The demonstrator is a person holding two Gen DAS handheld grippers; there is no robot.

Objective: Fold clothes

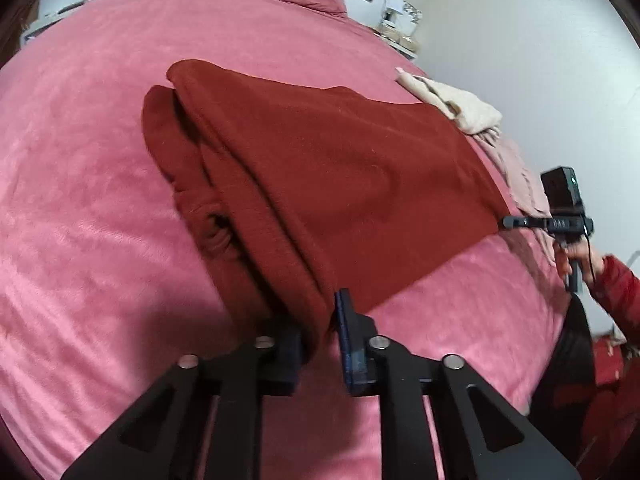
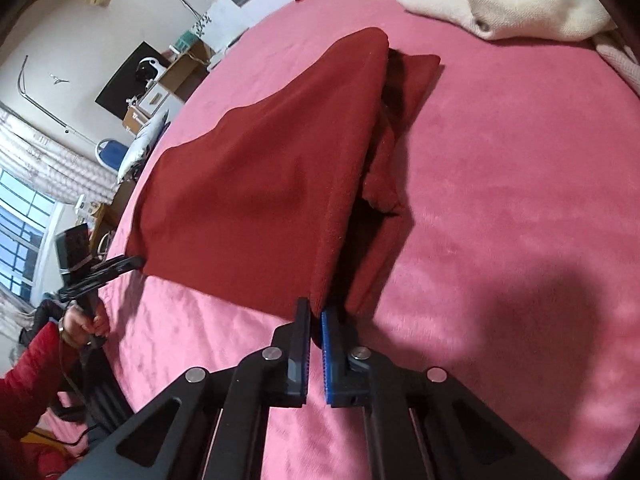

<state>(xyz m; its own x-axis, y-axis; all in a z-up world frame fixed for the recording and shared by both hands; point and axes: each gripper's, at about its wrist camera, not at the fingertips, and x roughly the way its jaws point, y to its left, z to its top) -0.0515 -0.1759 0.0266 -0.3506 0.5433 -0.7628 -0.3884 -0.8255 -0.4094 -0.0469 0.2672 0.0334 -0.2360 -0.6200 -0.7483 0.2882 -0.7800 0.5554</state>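
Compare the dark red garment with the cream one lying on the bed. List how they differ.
The dark red garment is pinched at two corners by the left gripper and the right gripper; the cream garment lies untouched. The dark red garment is spread mid-bed in broad layers, while the cream garment is bunched near the bed's edge. The dark red garment covers more of the pink blanket than the cream one. Both rest on that blanket.

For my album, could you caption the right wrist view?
Right gripper pinches the dark red garment at one corner on the pink bed; left gripper holds the other.
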